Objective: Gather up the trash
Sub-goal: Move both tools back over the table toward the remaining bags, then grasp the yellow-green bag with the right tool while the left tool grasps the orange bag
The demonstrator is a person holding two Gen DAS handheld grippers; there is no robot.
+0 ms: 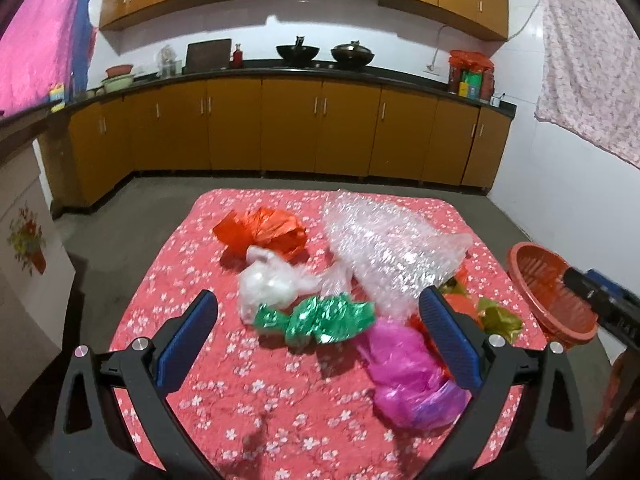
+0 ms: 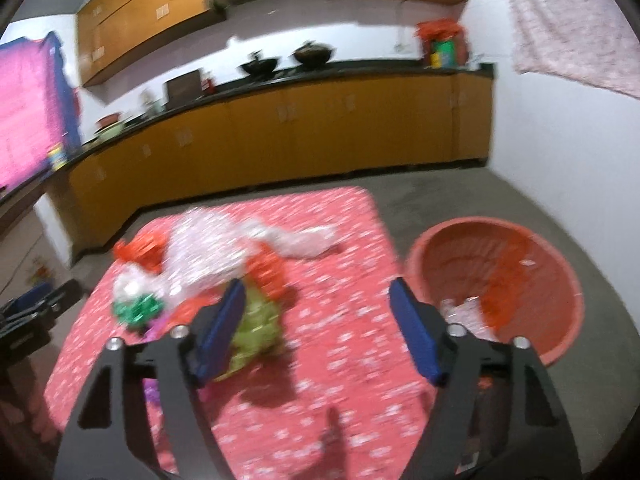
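Observation:
Crumpled trash lies on a table under a red flowered cloth (image 1: 208,396): an orange bag (image 1: 262,234), a white bag (image 1: 268,286), green foil (image 1: 320,318), bubble wrap (image 1: 384,256), a magenta bag (image 1: 408,376) and a yellow-green wrapper (image 1: 500,316). My left gripper (image 1: 318,304) stands open above the green foil, gripping nothing. My right gripper (image 2: 318,294) is open over the cloth, with nothing between its fingers. The yellow-green wrapper (image 2: 258,320) lies just behind its left finger. An orange basket (image 2: 520,264) at the table's right edge holds an orange bag and some clear plastic.
Yellow kitchen cabinets (image 1: 288,128) with a dark counter run along the far wall, with woks and jars on top. Grey floor surrounds the table. The basket (image 1: 548,292) shows at the right in the left wrist view, with the other gripper (image 1: 608,304) beside it.

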